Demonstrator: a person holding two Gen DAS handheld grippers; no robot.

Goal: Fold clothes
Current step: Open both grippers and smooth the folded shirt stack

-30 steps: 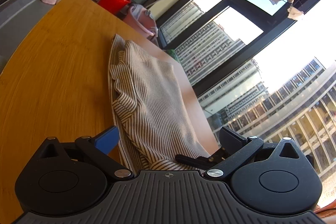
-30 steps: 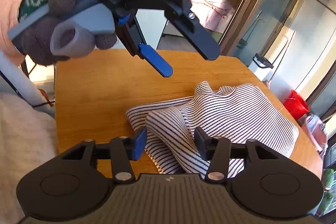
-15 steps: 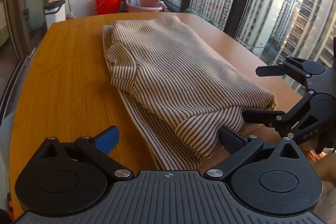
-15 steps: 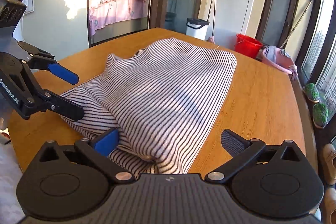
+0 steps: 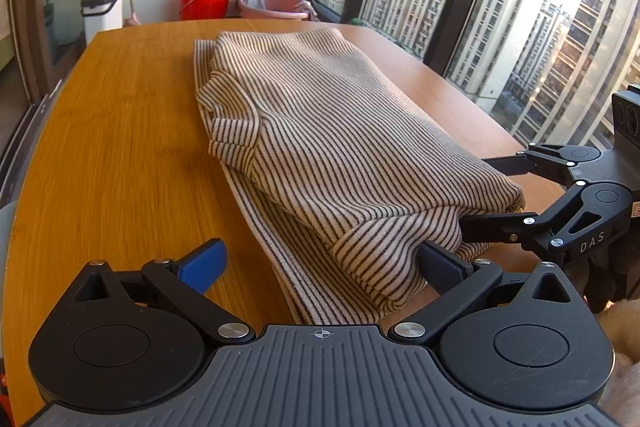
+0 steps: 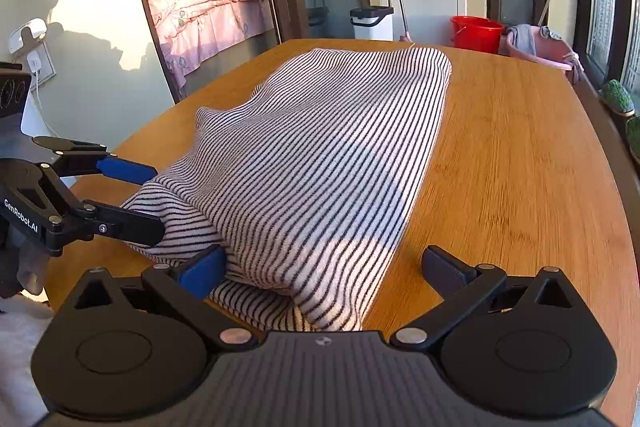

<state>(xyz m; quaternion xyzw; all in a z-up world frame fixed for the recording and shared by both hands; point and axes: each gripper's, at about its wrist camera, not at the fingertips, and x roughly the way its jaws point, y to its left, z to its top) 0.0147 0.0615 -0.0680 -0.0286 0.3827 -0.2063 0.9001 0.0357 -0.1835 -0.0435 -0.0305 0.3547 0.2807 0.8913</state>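
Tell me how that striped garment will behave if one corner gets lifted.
The striped garment will probably sag and drape: it lies in soft, rumpled layers. It looks like thick knit, so likely somewhat heavy for cloth. The smooth wooden table may let it slide when dragged.

Item count, as visible:

- Striped garment (image 5: 332, 147): one, lying folded over on the counter (image 5: 120, 155).
- Counter: one, wooden.
- Grippers: two. The left gripper (image 5: 320, 267) and the right gripper (image 6: 322, 265) each carry two fingers, one with a blue pad and one with a dark pad.
- Red bucket (image 6: 476, 31): one, beyond the far counter edge.
- Pink basin (image 6: 538, 51): one, beside the bucket.
- White bin with dark lid (image 6: 371, 23): one.
- Small potted green plants on the window sill (image 6: 618, 97): two visible.
- Bed with pink cover (image 6: 212, 15): one, in the adjoining room.
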